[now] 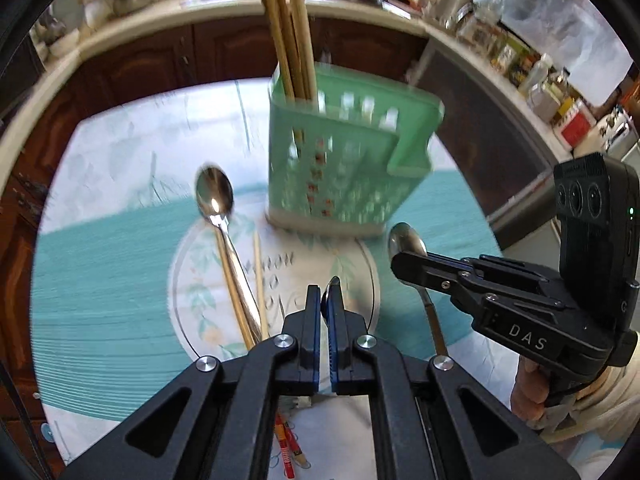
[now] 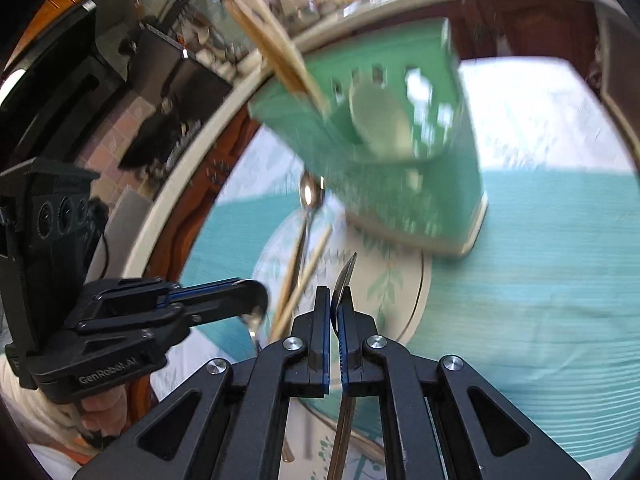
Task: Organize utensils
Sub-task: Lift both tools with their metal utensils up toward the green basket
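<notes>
Two shiny steel spoons are each pinched edge-on, one in the left gripper (image 1: 327, 300) and one in the right gripper (image 2: 336, 306), with the mint-green slotted plastic utensil caddy (image 1: 344, 160) at 12 o'clock; they look light, stiff and slippery, so gripping mid-handle seems safest.
</notes>
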